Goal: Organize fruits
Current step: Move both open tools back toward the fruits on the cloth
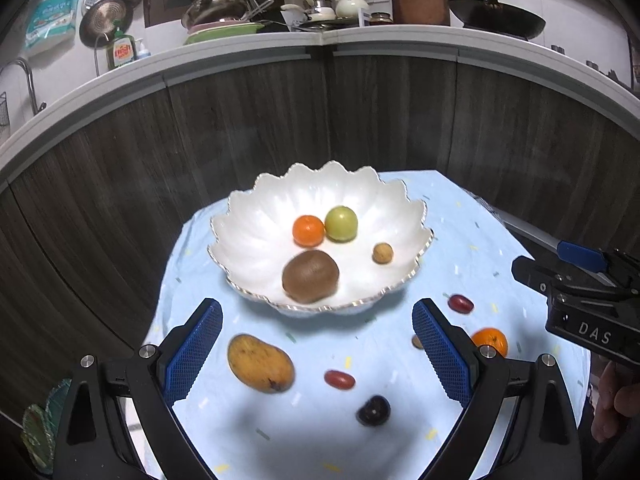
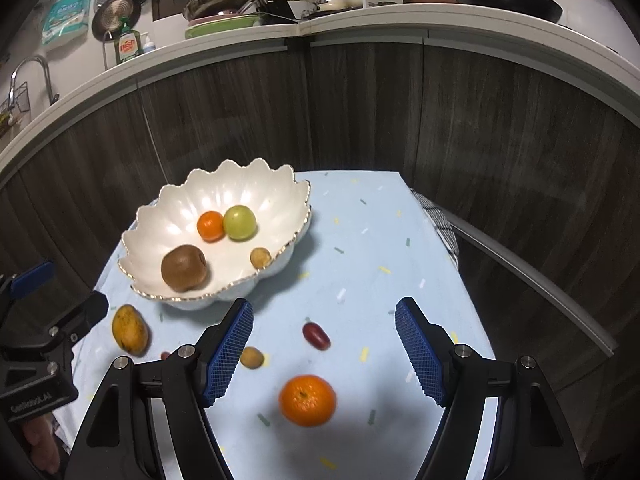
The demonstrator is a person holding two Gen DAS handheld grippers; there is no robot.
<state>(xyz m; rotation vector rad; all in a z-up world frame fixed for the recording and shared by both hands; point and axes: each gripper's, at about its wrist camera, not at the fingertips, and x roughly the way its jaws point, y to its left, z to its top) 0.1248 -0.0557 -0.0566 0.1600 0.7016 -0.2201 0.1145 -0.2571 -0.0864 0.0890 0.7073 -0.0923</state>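
Fruits: four sit in the white scalloped bowl (image 1: 248, 232) — one kiwi (image 1: 310, 276), one small orange (image 1: 308, 231), one green round fruit (image 1: 341, 223), one small tan longan-like fruit (image 1: 383, 253). Orange and green fruit touch each other; kiwi sits at the near side, tan one apart toward the right rim.

Bowl stands on a light blue confetti-print cloth (image 2: 360, 248).

Loose on the cloth, six counted: one yellow mango (image 1: 261, 363), two red oblong fruits (image 1: 339, 379) (image 1: 461, 303), one dark purple round fruit (image 1: 373, 410), one large orange (image 2: 307, 400), one small tan fruit (image 2: 251, 357) just beside the right gripper's left finger.

Left gripper (image 1: 318, 354): jaws wide apart, nothing between the pads, hovering above the cloth; mango, one red fruit and the dark fruit lie below the gap.

Right gripper (image 2: 324, 354): jaws apart, holding nothing; large orange and one red fruit lie below the gap, not touched.

Each gripper shows at the edge of the other's view.
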